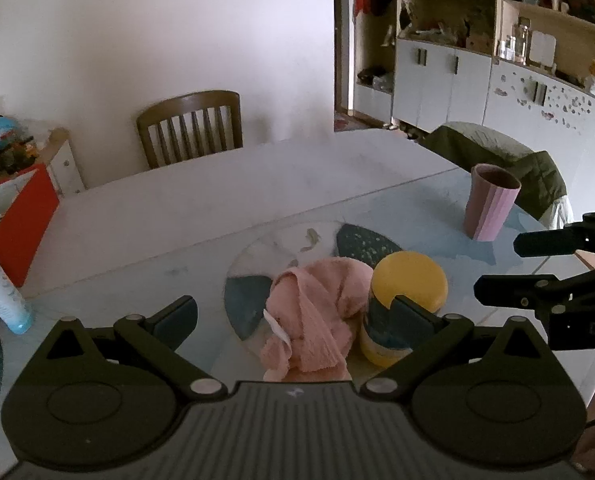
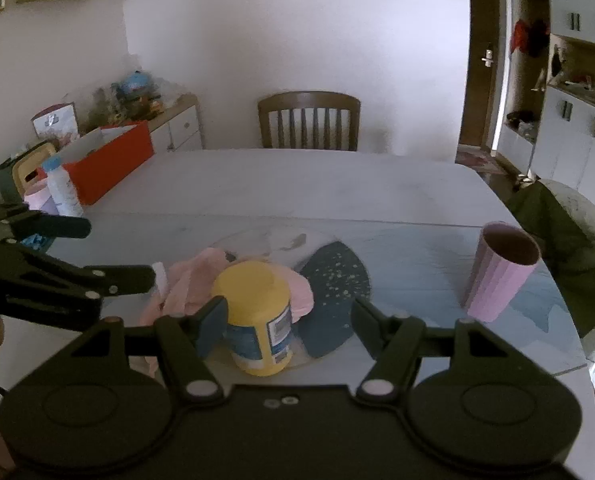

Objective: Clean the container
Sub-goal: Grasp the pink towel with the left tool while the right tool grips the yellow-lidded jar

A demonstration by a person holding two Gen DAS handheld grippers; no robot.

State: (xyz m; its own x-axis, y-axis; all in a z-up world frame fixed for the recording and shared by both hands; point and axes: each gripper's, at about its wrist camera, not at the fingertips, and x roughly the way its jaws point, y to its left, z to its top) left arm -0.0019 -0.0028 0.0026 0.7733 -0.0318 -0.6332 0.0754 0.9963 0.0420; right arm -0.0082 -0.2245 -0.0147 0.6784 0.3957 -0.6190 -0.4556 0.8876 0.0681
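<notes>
Both hand-held grippers, left (image 1: 295, 318) and right (image 2: 287, 322), are hanging apart; the stiff, likely slippery yellow container (image 2: 257, 316) wants gripping mid-body, the pink cloth (image 1: 317, 316) bunching softly.

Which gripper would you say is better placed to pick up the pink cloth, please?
Probably the left gripper: its jaws stand open with the pink cloth lying directly between them, while the right gripper faces the yellow jar.
</notes>
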